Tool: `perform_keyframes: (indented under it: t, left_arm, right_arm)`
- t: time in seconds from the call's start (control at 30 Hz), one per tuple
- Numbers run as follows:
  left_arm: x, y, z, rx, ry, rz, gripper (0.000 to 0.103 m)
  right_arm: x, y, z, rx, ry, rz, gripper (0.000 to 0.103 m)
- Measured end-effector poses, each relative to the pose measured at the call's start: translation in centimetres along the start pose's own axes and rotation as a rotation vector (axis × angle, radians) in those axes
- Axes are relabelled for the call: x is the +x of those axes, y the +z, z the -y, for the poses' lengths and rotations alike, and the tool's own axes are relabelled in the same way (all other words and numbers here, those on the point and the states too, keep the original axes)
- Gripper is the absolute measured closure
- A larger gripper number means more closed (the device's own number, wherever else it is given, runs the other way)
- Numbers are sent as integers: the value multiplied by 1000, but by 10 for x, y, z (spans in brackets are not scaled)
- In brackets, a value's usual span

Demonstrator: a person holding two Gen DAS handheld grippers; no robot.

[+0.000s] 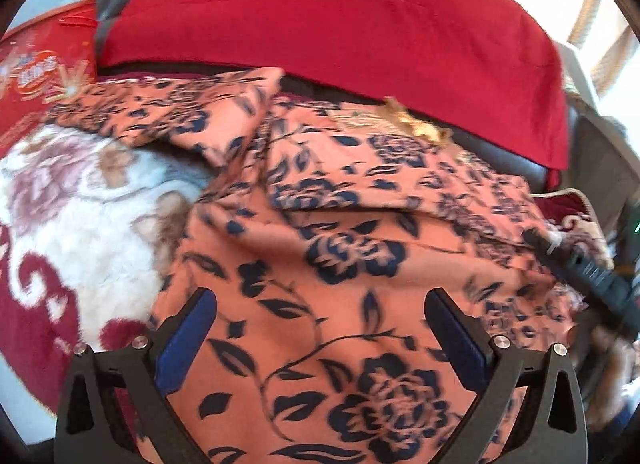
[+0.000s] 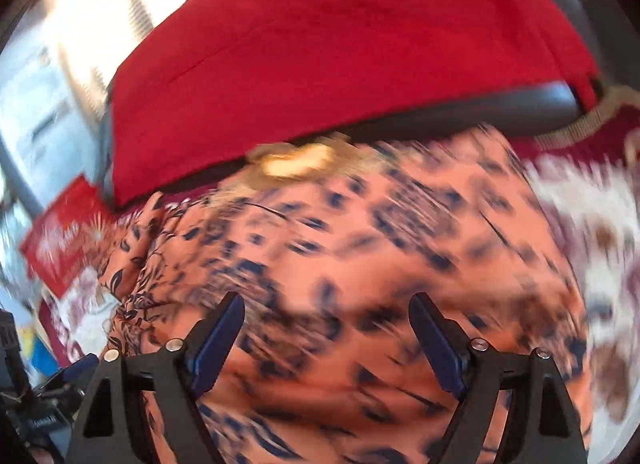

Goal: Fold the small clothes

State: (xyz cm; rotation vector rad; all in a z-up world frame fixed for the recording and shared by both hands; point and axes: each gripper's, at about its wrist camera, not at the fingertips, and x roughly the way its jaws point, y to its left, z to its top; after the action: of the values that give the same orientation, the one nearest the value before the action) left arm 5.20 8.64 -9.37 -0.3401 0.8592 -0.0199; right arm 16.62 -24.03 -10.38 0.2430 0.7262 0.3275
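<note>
Both the left gripper (image 1: 320,328) and right gripper (image 2: 326,332) hover with jaws spread wide and empty over the orange floral garment (image 1: 340,248), which lies partly folded on the plush blanket (image 1: 80,216). It looks light, soft and limp, likely to sag, so pinch a hem or corner. Beyond, toward the blanket's far edge, sits a red cushion (image 1: 340,12)

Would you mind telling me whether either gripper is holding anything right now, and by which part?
Nothing is held: the left gripper and right gripper are both open above the orange floral garment.
</note>
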Motion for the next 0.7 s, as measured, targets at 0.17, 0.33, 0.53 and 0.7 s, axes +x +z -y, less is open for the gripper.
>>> perform_keyframes:
  t: [0.17,0.33,0.53,0.7]
  left_arm:
    - [6,38,-5,-158,-192,-52,0]
    - [40,78,-16,-375,-279,-134,1]
    - [92,107,-25,-358,-83,-191,15]
    - [118,120,-23,-307,1,-234,16]
  right_arm:
    - [-13,-15,27,58,123,64,17]
    - [-18,-17,30,73,154,82,16]
    - [-12,-18,33,86,169,83,15]
    - [-11,-18,31,89,166,84,15]
